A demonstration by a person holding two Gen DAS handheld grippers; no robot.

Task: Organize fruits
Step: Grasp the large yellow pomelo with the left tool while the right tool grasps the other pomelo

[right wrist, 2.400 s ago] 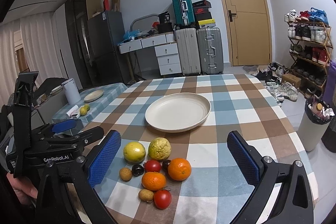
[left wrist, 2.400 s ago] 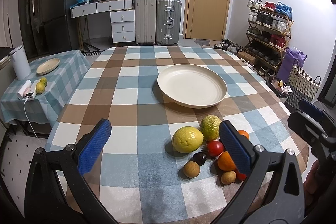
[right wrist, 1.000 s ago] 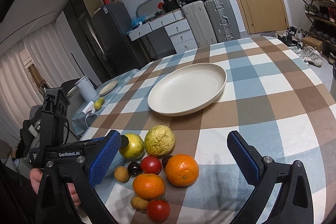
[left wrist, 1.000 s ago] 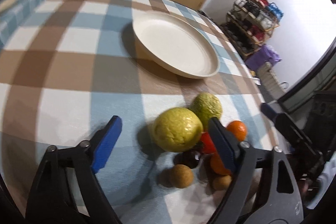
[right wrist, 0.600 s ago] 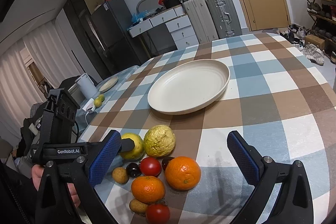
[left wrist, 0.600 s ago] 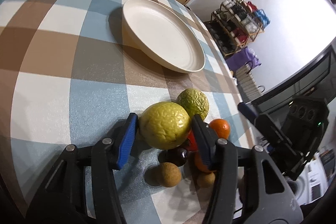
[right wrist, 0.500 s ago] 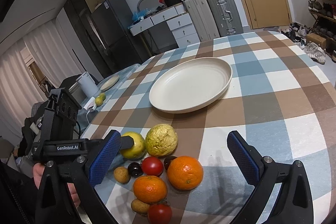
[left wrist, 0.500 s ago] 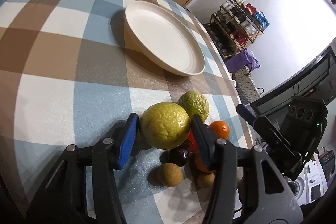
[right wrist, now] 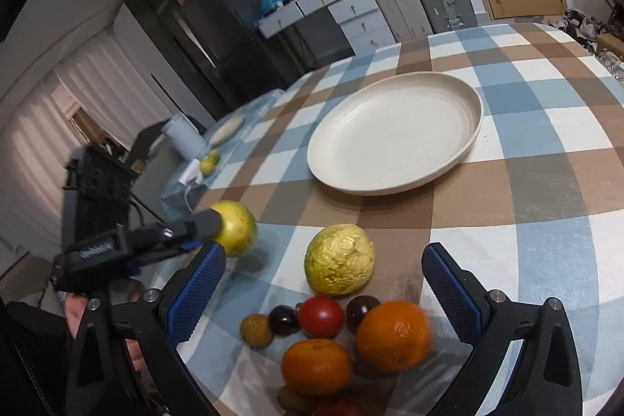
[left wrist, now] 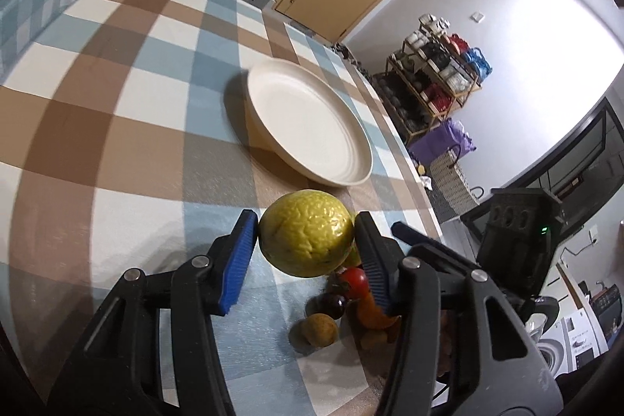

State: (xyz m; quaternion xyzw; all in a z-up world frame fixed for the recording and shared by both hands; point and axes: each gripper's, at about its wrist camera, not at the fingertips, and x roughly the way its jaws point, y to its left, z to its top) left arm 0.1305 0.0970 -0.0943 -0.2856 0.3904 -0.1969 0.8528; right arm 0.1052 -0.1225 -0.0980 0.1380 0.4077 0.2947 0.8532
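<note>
Left gripper [left wrist: 306,249]: jaws clamped across the yellow citrus [left wrist: 306,232], held clear of the table [left wrist: 128,127], apparently for transfer to the empty plate [left wrist: 308,127]. Right gripper [right wrist: 323,279]: jaws apart, empty, hovering over the remaining fruit cluster [right wrist: 335,330], presumably positioned for the next pick.

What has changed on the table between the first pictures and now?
The left gripper closed on the yellow-green citrus and lifted it off the table, away from the fruit pile. The right gripper stayed open, the plate stayed empty, and the other fruits stayed grouped.
</note>
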